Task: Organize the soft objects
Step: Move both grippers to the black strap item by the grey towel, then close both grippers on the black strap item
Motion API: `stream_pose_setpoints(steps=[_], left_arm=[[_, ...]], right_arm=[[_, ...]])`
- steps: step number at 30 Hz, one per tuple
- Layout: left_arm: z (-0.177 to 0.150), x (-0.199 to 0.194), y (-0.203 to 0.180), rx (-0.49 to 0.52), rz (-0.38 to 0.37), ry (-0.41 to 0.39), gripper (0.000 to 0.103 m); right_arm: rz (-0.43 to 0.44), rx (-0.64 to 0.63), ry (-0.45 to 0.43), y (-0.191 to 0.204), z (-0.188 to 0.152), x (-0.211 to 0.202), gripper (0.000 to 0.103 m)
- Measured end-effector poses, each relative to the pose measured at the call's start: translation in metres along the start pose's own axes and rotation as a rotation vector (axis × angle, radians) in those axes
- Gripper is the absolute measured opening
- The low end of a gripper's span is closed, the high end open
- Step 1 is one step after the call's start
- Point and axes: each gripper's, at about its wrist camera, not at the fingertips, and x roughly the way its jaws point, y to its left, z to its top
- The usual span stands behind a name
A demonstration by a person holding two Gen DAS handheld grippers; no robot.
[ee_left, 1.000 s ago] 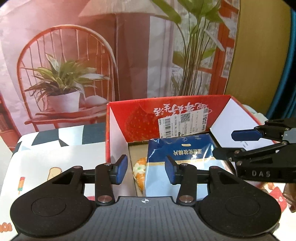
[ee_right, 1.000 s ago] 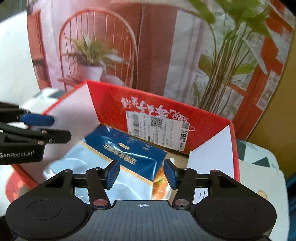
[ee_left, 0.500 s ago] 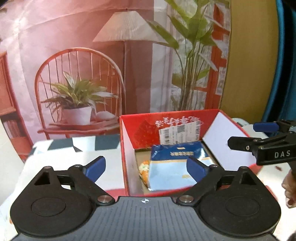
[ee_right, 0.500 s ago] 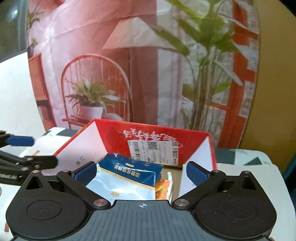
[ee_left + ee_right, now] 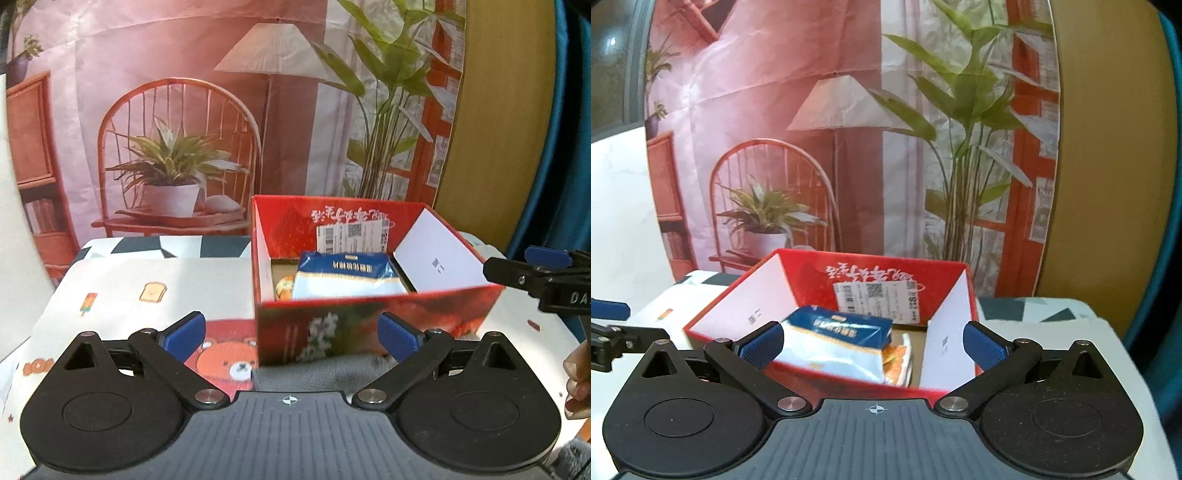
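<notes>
**Both grippers empty, grey cloth next**

Left gripper point(image 5: 291, 336) and right gripper point(image 5: 873, 343) have just spread wide – nothing between the jaws. Red box point(image 5: 373, 326) ahead holds a blue-white pack point(image 5: 345, 278) and an orange packet point(image 5: 283, 288) beside it. Grey soft item point(image 5: 317, 373) lies just under the left gripper (nearer one), long axis crosswise – likely next pick.

box point(image 5: 369, 325): glossy cardbd | pack point(image 5: 345, 275): shiny plastic | cloth point(image 5: 317, 376): grey, fuzzy | tablecloth point(image 5: 147, 273): matt
</notes>
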Motion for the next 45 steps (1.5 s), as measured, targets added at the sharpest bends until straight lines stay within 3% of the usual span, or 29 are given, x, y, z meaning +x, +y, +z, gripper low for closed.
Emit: stream_pose_setpoints(steps=[4,7,14,20,26,40,45], left_arm=[[-0.018,-0.012,0.001,-0.006,0.006,0.003,0.100],[-0.029,-0.017,0.001,-0.017,0.015,0.005,0.100],[-0.052,-0.027,-0.001,-0.028,0.019,0.018,0.100],[-0.075,-0.033,-0.003,-0.044,0.011,0.043,0.100],[-0.086,-0.032,-0.001,-0.049,0.008,0.058,0.100],[-0.094,-0.024,0.004,-0.085,0.021,0.089,0.094],[-0.096,-0.024,-0.003,-0.060,0.022,0.089,0.094]], right_arm=[[0.081,0.035,-0.047,0.002,-0.014,-0.020,0.103],[0.088,0.052,-0.067,0.007,-0.025,-0.030,0.103],[0.115,0.118,0.003,0.008,-0.052,-0.036,0.103],[0.080,0.082,0.012,0.013,-0.085,-0.049,0.103],[0.069,0.142,0.069,0.000,-0.110,-0.049,0.103],[0.046,0.094,0.194,0.015,-0.124,-0.043,0.103],[0.057,0.150,0.184,0.004,-0.125,-0.056,0.101]])
